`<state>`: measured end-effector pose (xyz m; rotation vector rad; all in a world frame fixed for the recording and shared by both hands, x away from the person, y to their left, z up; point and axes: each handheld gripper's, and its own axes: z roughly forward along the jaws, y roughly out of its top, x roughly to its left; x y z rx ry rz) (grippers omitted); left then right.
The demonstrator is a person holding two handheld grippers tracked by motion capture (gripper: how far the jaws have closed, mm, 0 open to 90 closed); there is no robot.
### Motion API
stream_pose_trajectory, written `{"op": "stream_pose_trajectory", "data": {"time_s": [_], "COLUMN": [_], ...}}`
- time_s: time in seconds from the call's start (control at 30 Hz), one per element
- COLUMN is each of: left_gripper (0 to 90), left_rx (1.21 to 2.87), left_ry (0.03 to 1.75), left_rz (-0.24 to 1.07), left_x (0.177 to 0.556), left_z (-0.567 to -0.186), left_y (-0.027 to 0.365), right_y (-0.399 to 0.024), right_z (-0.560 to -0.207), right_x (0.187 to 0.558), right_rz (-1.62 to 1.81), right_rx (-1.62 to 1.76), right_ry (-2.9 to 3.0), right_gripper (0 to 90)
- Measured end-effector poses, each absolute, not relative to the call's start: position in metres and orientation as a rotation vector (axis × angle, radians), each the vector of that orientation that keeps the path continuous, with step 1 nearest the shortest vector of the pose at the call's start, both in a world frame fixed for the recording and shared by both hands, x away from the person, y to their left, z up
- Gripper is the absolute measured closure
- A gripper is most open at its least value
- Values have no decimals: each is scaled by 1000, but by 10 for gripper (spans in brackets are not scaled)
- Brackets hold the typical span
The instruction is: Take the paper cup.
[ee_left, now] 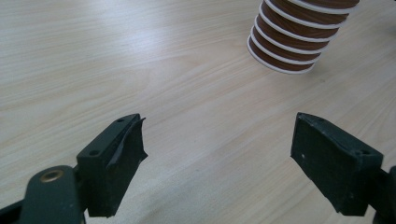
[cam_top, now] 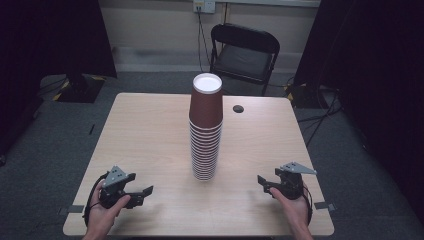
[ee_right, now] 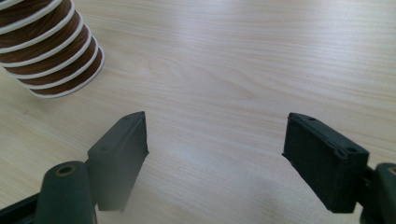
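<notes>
A person's two hands rest at the near edge of a pale wooden table (cam_top: 150, 130), each holding a two-jaw gripper with nothing between its jaws. The left gripper (ee_left: 217, 154) stands wide apart over bare wood, and the right gripper (ee_right: 215, 154) stands apart in the same way over bare wood, though how near its widest it is cannot be judged from these angles.

Ahead of both sets of jaws, and between them, rises a tall stack of brown paper cups (cam_top: 205, 130), nested upside down with white rims showing as rings. From the left gripper the stack's foot lies forward and off toward the right-hand jaw; from the right gripper it lies forward and off toward the left-hand jaw. Neither touches it.

The even flanking suggests a ready stance, likely so that either hand can reach in to take cups.

Beyond the stack lies a small dark disc (cam_top: 238, 108), and past the table's far edge a black folding chair (cam_top: 245, 50).
</notes>
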<state>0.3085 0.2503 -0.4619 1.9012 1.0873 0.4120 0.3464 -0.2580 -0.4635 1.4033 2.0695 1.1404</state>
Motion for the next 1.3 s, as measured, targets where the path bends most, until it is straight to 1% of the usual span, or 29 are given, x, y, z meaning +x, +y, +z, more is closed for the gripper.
{"op": "stream_pose_trajectory", "data": {"time_s": [0.2, 0.47, 0.67, 0.87, 1.3], "left_gripper": [175, 178, 180, 182, 183], "left_rx": [1906, 1916, 1916, 1911, 1914], "left_ry": [1080, 1077, 1065, 1057, 1061], "left_rz": [410, 416, 415, 429, 431], "left_x": [311, 311, 308, 305, 306], "left_z": [-462, -462, -461, -459, -460], "left_y": [250, 248, 248, 248, 249], "right_y": [-257, -250, -235, -222, -208], "right_z": [-456, -444, -419, -405, -355], "right_x": [344, 340, 335, 332, 341], "right_rz": [1190, 1279, 1375, 1436, 1561], "right_rx": [1364, 1311, 1202, 1134, 985], "right_ry": [2090, 2119, 2130, 2135, 2101], "right_gripper": [230, 219, 199, 200, 170]}}
